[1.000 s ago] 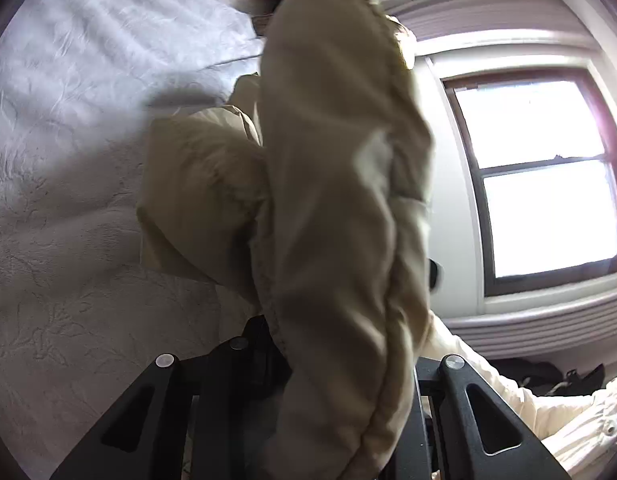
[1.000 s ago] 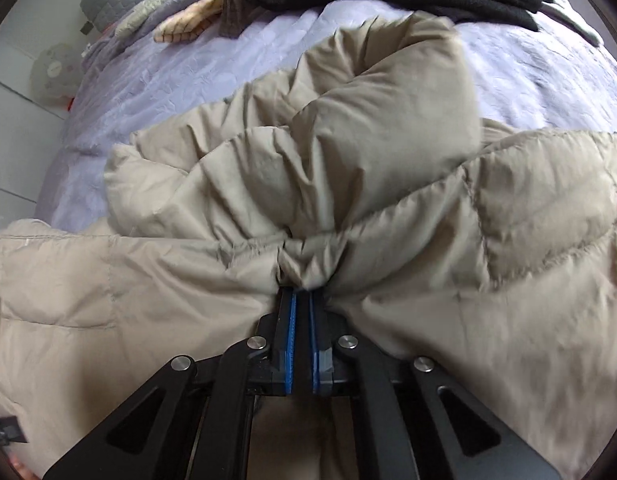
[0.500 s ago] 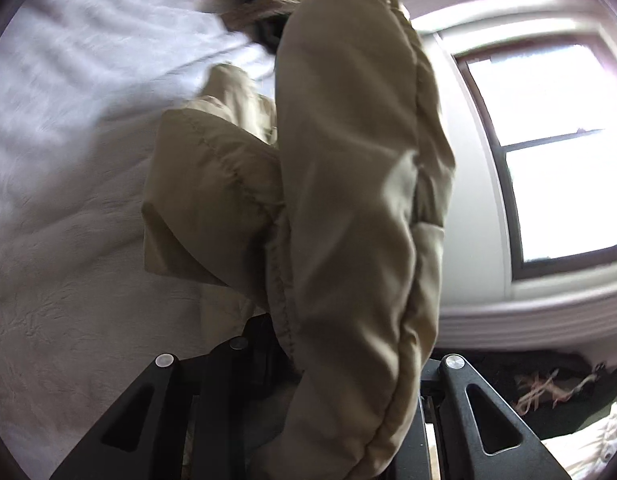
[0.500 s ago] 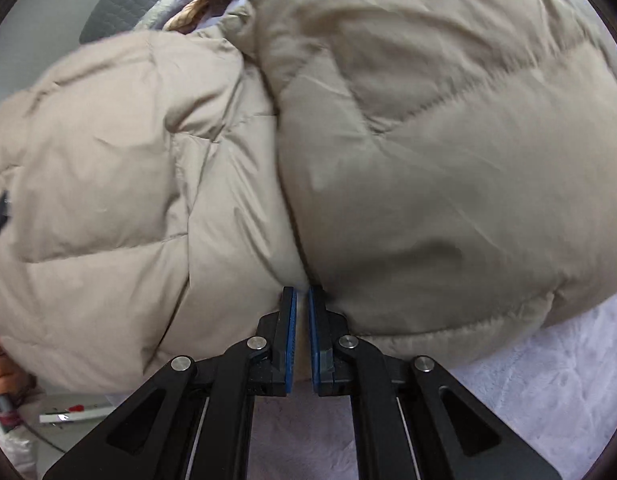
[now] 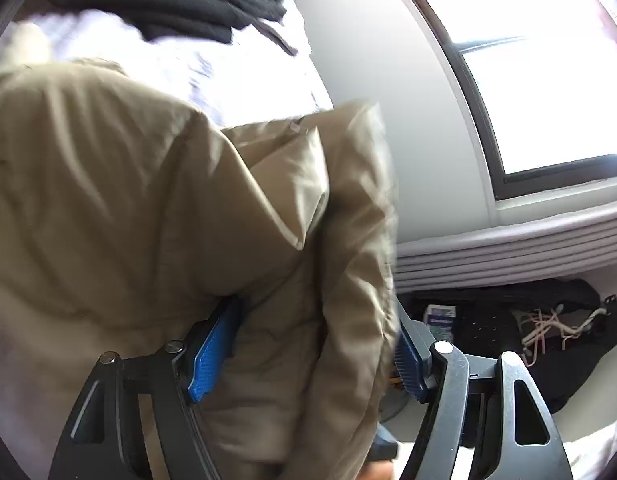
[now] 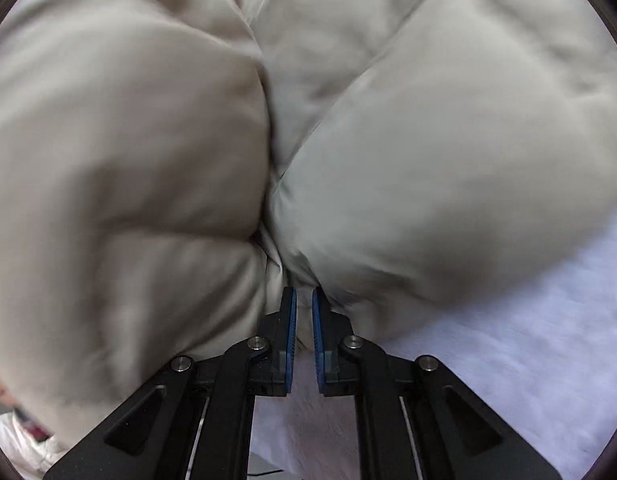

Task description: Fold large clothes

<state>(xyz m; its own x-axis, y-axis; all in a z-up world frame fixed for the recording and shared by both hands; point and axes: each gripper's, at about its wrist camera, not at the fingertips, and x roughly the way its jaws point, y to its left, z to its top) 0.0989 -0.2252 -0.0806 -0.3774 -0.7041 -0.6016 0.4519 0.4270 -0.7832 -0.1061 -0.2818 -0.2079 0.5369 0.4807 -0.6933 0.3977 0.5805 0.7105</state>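
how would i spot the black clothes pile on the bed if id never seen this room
Find the window in the left wrist view, then the pale bed beside the wall under it. Past the tan puffer jacket, at the bed's far end, lies the black pile. It is the only dark fabric on the bed, with a cream cord on top.

The left tool [image 5: 308, 356] spread its jaws, opening around the beige puffer jacket [image 5: 156, 208]; the right tool [image 6: 304, 320] began opening as the jacket settled onto the bed [image 6: 528, 340].
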